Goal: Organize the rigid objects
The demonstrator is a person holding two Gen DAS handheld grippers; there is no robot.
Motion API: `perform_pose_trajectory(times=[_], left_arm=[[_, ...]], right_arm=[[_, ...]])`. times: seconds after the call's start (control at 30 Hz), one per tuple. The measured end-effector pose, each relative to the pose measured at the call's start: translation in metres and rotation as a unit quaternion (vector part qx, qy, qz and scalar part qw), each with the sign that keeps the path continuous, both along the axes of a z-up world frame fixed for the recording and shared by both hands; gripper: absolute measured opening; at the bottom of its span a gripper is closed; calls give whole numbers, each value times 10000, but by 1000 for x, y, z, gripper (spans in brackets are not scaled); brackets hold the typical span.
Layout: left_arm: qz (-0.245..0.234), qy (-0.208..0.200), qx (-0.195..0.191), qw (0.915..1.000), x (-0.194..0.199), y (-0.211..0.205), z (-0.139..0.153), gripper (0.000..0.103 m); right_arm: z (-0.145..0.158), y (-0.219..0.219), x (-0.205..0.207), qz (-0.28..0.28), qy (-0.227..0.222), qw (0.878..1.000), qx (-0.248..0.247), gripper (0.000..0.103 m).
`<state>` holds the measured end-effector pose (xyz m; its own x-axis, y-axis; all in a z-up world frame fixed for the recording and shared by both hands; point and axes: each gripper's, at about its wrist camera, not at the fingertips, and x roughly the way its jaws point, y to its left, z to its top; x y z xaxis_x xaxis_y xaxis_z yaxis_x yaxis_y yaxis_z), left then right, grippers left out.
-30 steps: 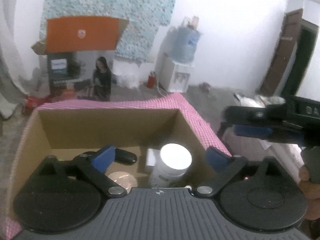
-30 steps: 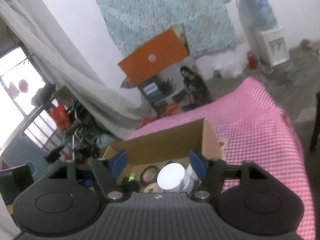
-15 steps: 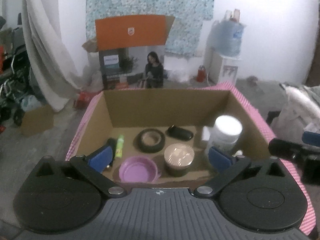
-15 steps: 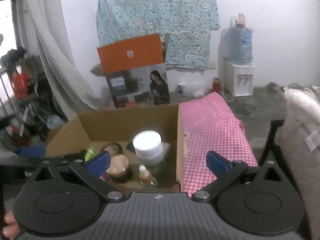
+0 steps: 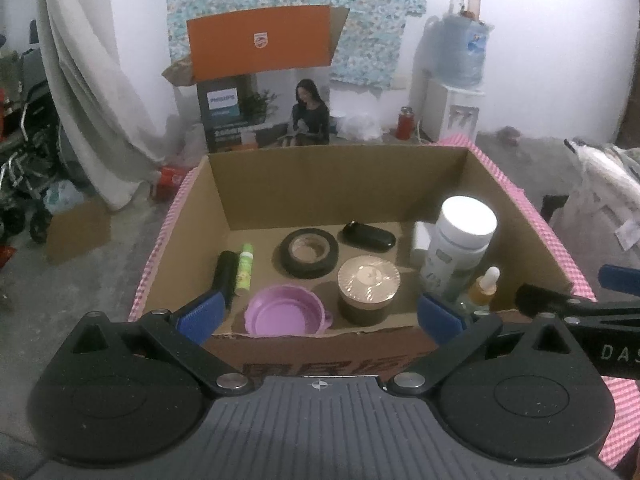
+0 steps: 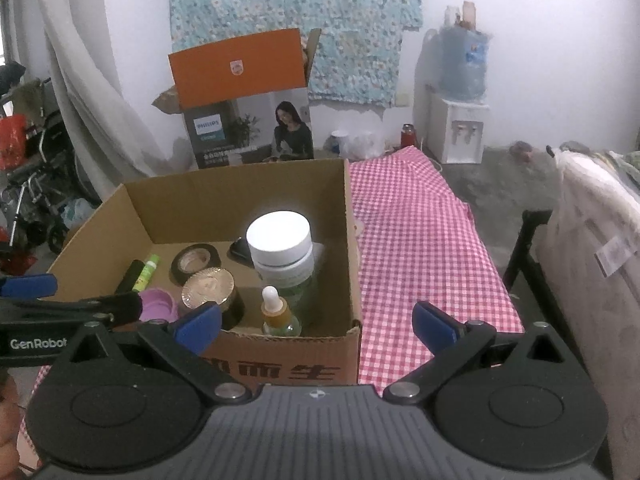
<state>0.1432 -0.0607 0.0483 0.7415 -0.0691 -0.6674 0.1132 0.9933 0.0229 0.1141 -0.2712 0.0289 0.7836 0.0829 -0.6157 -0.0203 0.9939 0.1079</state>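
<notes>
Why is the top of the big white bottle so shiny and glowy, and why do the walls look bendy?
Left wrist view: the tall bottle's white cap is overexposed, so it glows with a soft halo; the fisheye lens curves the room's edges. Right wrist view: the same cap blooms too, while the brown cardboard box inside stays dim and slightly soft.

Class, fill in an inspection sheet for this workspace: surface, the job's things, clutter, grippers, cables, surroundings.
Surface: pink checked cloth, bare beside the box.
Job's things: cardboard box holds white-lidded jar, dropper bottle, gold-lidded jar, purple lid, tape roll, black case, green tube, black tube.
Clutter: nothing seen on the cloth.
Grippers: left gripper and right gripper open, holding nothing.
Cables: nothing seen.
Surroundings: orange-flapped carton, water dispenser, curtain.
</notes>
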Motion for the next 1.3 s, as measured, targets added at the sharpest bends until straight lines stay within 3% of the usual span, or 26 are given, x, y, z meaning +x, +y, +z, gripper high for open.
perform_pose_trajectory(times=[1.3], left_arm=[[15,115,64,9999,-1,0,1,103]], right_arm=[[-1,-6,0,-52,64,10000,-15,103]])
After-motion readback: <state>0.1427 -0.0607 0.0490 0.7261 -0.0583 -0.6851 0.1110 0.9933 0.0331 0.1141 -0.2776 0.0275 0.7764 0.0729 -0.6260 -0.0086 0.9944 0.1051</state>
